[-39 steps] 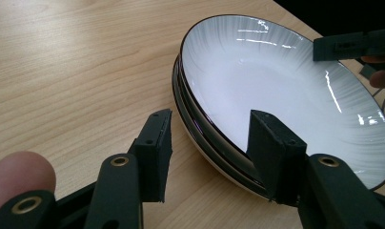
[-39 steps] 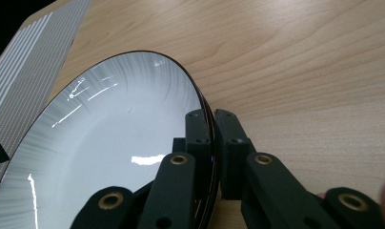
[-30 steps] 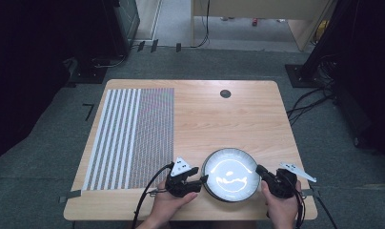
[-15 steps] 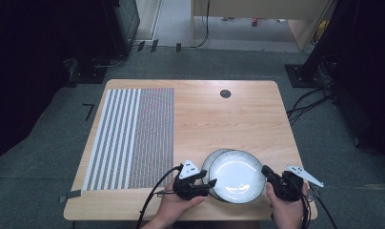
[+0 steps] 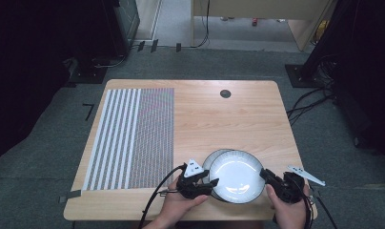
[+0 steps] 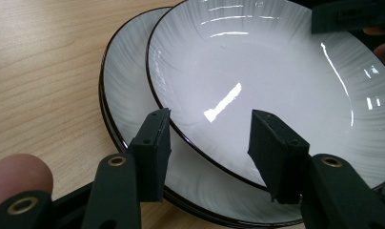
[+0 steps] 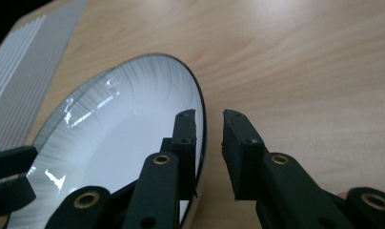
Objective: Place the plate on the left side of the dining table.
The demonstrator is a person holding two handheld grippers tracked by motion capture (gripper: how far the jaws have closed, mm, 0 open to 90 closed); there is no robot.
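Two white plates with thin black rims lie stacked near the table's front edge. The upper plate (image 5: 238, 176) (image 6: 257, 71) (image 7: 124, 133) sits shifted to the right on the lower plate (image 5: 207, 163) (image 6: 126, 95). My left gripper (image 5: 214, 183) (image 6: 207, 143) is open at the stack's left side, its jaws wide apart astride the upper plate's rim. My right gripper (image 5: 264, 174) (image 7: 208, 143) is at the upper plate's right rim. Its jaws have just been opening, and the rim stands in the gap between them with no pad pressing on it.
A grey-and-white striped mat (image 5: 133, 138) covers the left part of the wooden table (image 5: 228, 119). A small black round disc (image 5: 225, 93) lies near the far edge. Cables trail from both grippers over the front edge.
Both hands drew slightly toward the front edge. The upper plate now sits offset to the right, baring the lower plate's left rim. The right jaws have parted.
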